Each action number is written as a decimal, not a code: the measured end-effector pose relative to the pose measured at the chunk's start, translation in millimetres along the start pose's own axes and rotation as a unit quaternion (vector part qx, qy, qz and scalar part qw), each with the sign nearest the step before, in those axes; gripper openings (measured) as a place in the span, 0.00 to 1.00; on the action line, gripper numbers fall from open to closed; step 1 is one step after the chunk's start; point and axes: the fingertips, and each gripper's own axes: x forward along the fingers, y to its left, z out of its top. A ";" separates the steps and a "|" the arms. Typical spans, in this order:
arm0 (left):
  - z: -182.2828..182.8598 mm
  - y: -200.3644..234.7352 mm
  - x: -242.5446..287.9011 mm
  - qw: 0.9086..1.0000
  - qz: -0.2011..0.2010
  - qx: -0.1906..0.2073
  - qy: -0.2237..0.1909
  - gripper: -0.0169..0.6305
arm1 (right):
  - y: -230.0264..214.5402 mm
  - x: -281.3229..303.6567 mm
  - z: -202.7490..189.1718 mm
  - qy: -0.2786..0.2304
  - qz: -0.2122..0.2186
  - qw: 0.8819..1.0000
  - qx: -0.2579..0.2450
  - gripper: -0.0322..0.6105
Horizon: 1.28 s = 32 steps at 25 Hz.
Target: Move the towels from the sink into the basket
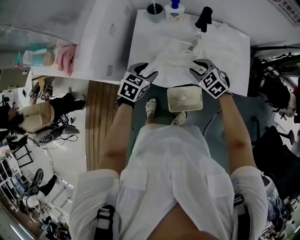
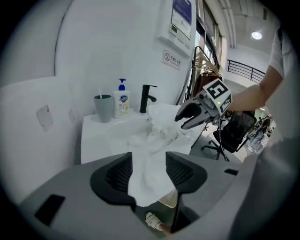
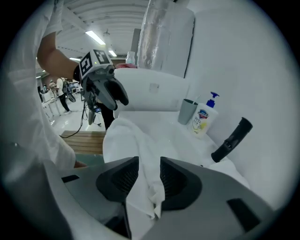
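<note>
White towels [image 1: 174, 62] lie heaped in the white sink [image 1: 140, 42] and spill over its front edge. My left gripper [image 1: 148, 75] is at the towels' left front and my right gripper [image 1: 196, 66] at their right front. In the left gripper view a towel [image 2: 149, 159] hangs through the gap of the left gripper [image 2: 149, 172]; its jaws stand apart and do not squeeze it. A fold of towel [image 3: 136, 140] likewise runs between the jaws of the right gripper [image 3: 149, 177], which are parted. The white basket [image 1: 184, 98] stands on the floor just below both grippers.
A grey cup [image 1: 155, 11], a soap pump bottle [image 1: 174, 11] and a black tap [image 1: 204, 18] line the sink's back. Another towel [image 1: 227, 44] drapes the sink's right side. A pink cloth [image 1: 66, 58] hangs at left. My feet [image 1: 151, 107] are beside the basket.
</note>
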 end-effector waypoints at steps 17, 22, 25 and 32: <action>-44.9 22.3 58.6 0.977 -0.031 0.052 0.206 0.40 | -13.7 100.7 -50.9 0.160 0.083 0.980 -0.087 0.44; -54.5 20.8 64.0 0.968 -0.038 0.064 0.240 0.40 | -15.2 117.3 -55.9 0.180 0.086 0.975 -0.095 0.48; -58.4 21.0 67.3 0.966 -0.038 0.063 0.250 0.40 | -17.8 130.1 -63.6 0.202 0.090 0.972 -0.074 0.48; -60.5 21.5 72.2 0.962 -0.049 0.060 0.263 0.40 | -19.8 153.1 -73.8 0.263 0.090 0.960 -0.037 0.44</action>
